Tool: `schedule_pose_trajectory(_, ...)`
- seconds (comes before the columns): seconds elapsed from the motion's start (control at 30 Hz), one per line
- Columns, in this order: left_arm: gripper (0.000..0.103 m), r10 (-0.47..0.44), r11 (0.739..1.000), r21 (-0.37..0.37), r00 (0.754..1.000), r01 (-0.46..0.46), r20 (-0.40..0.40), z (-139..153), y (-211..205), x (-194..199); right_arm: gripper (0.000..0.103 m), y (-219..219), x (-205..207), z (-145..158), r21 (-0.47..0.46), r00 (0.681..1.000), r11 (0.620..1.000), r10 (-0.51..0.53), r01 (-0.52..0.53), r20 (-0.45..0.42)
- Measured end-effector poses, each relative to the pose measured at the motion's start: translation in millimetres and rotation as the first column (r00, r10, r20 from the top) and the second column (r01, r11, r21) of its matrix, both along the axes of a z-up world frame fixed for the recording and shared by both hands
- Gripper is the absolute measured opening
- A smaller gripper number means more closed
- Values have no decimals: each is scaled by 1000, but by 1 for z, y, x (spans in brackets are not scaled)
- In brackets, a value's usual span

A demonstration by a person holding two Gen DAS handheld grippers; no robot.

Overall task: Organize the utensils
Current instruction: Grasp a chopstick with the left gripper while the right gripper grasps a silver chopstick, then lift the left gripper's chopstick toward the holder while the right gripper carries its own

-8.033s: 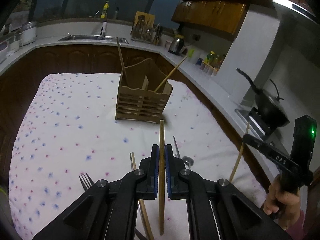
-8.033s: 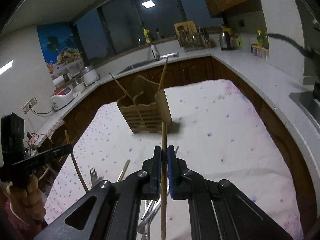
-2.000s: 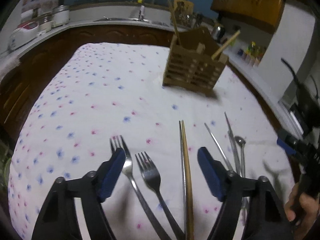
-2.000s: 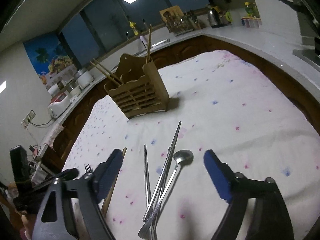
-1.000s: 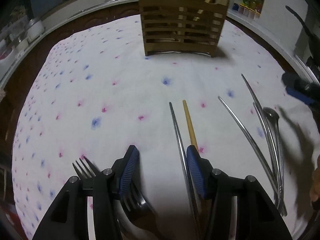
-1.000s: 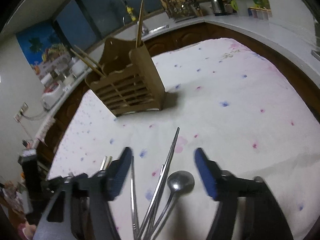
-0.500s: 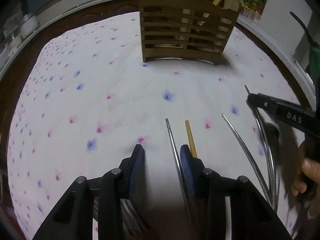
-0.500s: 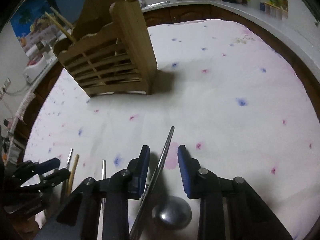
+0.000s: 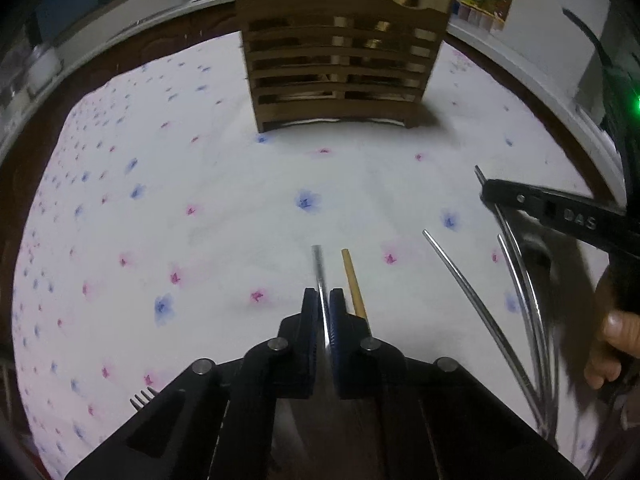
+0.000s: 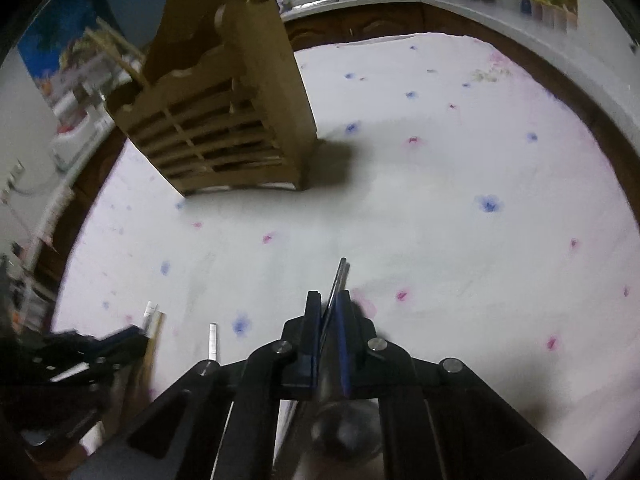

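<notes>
- Since 1 s ago, L wrist view: left gripper [image 9: 324,308] has clamped fully onto thin steel chopstick [image 9: 319,268]; before, blue pads stood apart around it. Tan wooden chopstick [image 9: 353,284] lies loose just right.
- R wrist view: right gripper [image 10: 329,312] likewise shut on slim metal chopstick [image 10: 339,280], spoon bowl [image 10: 344,432] near underneath.
- Both pickups look secured; slatted wooden utensil holder [image 9: 340,68] stands far, so lift & carry next.

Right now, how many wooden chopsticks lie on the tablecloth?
1. The wooden chopstick lies on the tablecloth close beside the left claw, next to the metal chopstick that this claw grips. More may be hidden under the claws.
</notes>
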State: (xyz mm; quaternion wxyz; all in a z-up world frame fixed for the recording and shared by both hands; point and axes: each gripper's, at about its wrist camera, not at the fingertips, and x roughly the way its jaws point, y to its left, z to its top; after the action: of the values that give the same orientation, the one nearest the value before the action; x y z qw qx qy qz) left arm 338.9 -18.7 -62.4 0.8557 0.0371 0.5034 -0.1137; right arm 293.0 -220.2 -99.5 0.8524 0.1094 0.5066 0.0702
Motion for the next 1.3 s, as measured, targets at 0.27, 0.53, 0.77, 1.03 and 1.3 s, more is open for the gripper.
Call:
schedule_pose_trajectory(0.27,3,24,994,-106,999,-21,22,16,20,-13,6,-2,-22,47,101,994,995,-5,-6,111)
schedule_pose_trajectory(0.53,3,57,976,-214,992,-33,109,60,40,-49,5,-2,-54,89,139,977,990,0,-31,214)
schedule_pose_trajectory(0.77,3,90,957,-289,971,-23,220,106,63,-101,5,4,-87,125,136,948,989,12,-58,317)
schedule_pose_trajectory(1.03,3,140,941,-338,939,-27,315,137,86,-153,5,10,-114,160,96,911,993,29,-75,412)
schedule_pose_trajectory(1.3,3,218,919,-391,896,-54,388,151,103,-181,5,8,-122,173,104,896,992,13,-66,445)
